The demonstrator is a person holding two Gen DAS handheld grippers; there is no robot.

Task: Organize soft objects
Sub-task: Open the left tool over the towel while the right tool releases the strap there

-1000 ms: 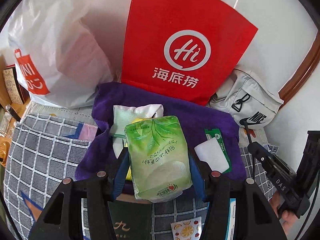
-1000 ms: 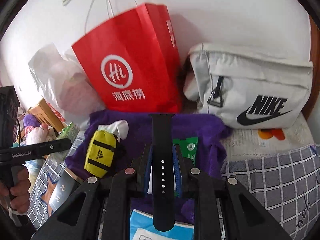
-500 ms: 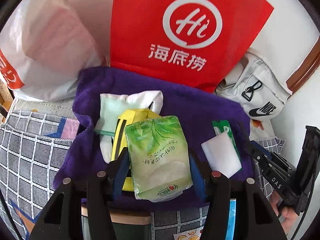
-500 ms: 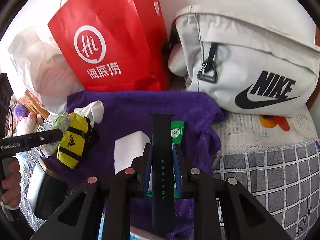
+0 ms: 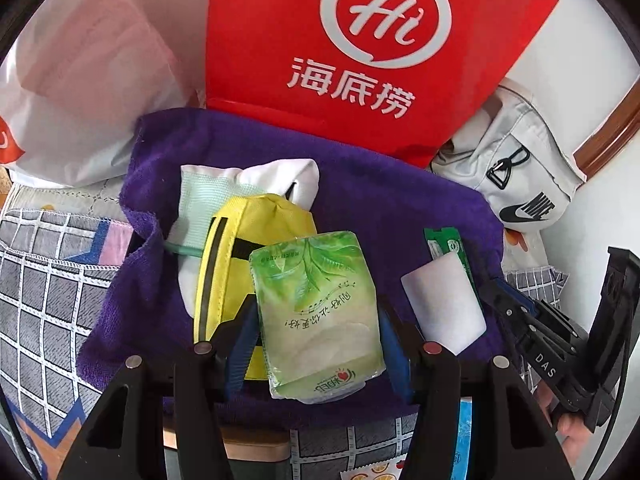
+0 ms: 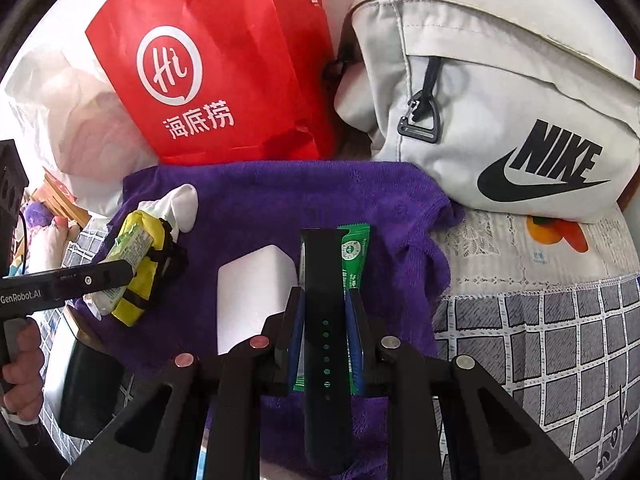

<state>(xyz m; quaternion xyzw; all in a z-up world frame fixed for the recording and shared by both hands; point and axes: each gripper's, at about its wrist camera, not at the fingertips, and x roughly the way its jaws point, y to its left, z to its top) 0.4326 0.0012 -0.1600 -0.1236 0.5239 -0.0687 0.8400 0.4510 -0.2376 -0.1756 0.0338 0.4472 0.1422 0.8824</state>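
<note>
My left gripper (image 5: 316, 320) is shut on a green tissue pack (image 5: 316, 308) and holds it just above a yellow pouch (image 5: 228, 256) on the purple towel (image 5: 380, 200). A white and mint cloth (image 5: 208, 196) lies behind the pouch. My right gripper (image 6: 325, 304) is shut on a black watch strap (image 6: 324, 320), over a green sachet (image 6: 354, 256) and beside a white pad (image 6: 256, 284) on the towel (image 6: 280, 200). The left gripper (image 6: 116, 272) with its tissue pack (image 6: 128, 248) shows at the left of the right wrist view.
A red paper bag (image 5: 360, 52) and a white plastic bag (image 5: 80, 80) stand behind the towel. A white Nike bag (image 6: 500, 100) lies at the back right. A grey checked cloth (image 6: 540, 340) covers the surface. A dark box (image 6: 84, 380) sits at the towel's front left.
Both grippers have moved forward and lower over the purple towel with their loads. The tissue pack now hangs over the yellow pouch, the strap over the green sachet.
</note>
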